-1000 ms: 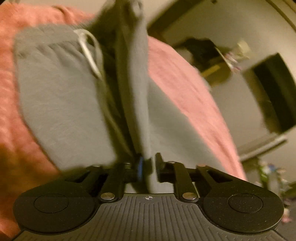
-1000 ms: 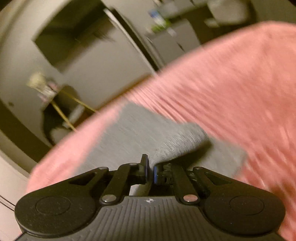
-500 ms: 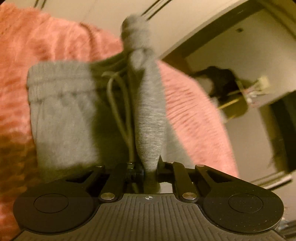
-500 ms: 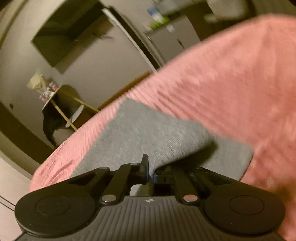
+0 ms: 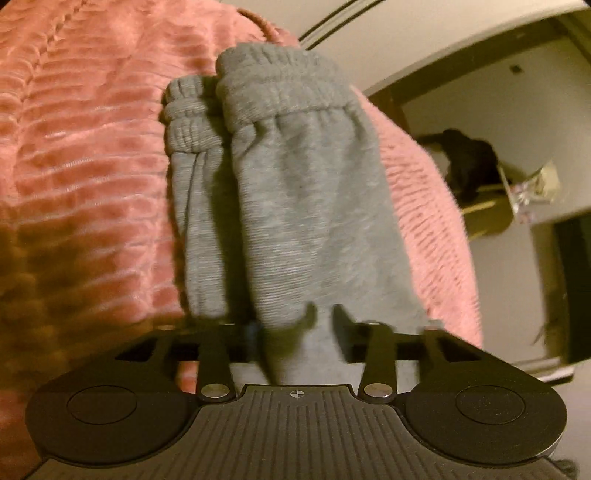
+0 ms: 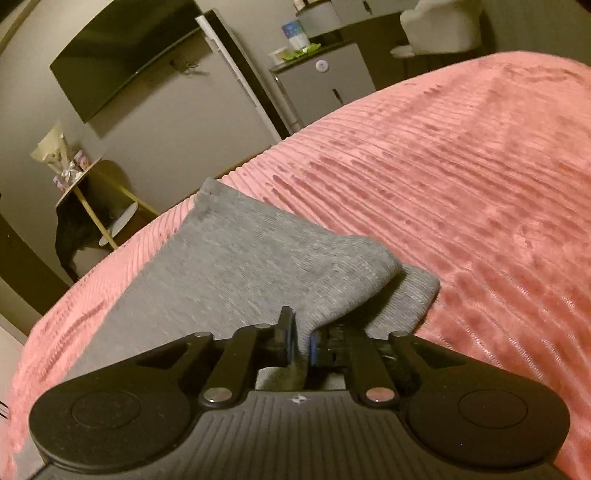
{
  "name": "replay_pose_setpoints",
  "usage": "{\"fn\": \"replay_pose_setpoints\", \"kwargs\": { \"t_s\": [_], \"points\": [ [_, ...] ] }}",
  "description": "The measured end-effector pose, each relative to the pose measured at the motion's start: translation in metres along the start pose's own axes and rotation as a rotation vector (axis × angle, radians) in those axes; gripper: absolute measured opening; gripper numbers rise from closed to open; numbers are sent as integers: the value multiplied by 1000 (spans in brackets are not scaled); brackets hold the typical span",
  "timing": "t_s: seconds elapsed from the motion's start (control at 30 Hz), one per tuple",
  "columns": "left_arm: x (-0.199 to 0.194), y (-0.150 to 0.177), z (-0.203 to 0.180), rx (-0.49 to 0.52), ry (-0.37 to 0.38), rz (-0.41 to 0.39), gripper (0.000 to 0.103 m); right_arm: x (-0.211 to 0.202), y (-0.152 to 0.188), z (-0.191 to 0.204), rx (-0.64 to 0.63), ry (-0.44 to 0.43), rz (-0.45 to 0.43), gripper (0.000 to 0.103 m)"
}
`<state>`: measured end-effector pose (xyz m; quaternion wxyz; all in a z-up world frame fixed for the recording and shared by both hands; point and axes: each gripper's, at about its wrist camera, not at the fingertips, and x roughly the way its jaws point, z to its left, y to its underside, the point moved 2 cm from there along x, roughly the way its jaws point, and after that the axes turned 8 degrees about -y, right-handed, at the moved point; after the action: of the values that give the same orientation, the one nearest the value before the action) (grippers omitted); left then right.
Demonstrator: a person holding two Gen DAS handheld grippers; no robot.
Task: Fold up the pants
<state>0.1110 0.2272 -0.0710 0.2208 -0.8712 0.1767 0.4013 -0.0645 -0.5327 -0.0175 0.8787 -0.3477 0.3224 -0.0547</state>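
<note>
- Since a second ago: left gripper has gone from clamped on the raised fold to jaws apart; the fold now lies flat.
- Gray pants rest on the pink blanket, long axis straight ahead, waistband far.
- Right gripper pinches pants edge.

1. Legible text, brands, numbers: none in either view.
2. Mini fridge, right wrist view: small round badge on its door, too small to read.
3. Blue-and-white container on top of it: printing blurred, unreadable.
</note>
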Motion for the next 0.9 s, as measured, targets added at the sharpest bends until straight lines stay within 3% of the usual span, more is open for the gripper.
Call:
{"fn": "replay_pose_setpoints", "kwargs": {
  "t_s": [0.1,0.2,0.27,0.3,0.37,0.53,0.67,0.73,0.77,0.9],
  "points": [
    [-24,-6,-6,12,-1,-42,68,0,-1,-5,42,-24,7,19],
    [-39,-6,-15,46,-11,-87,70,1,3,-10,82,-44,1,19],
    [-46,0,-15,37,-23,-102,68,1,5,-9,66,-37,-2,15],
    [-51,1,-16,28,-24,-117,66,1,5,-7,46,-23,-1,6],
    [-67,8,-21,29,-36,-154,57,-2,4,-3,21,-10,-1,5],
    [-97,17,-51,141,-49,-279,54,-26,-1,9,-46,-40,-105,5],
    [-81,30,-79,279,-76,-285,64,-3,7,-1,-80,132,9,10],
    [-68,37,-89,306,-91,-258,64,-13,7,-4,-38,125,-40,12],
    [-60,41,-94,320,-96,-248,64,-18,6,-2,-38,156,-62,18],
    [-25,57,-110,379,-133,-241,64,-42,-1,27,-123,257,-198,20]
  ]
}}
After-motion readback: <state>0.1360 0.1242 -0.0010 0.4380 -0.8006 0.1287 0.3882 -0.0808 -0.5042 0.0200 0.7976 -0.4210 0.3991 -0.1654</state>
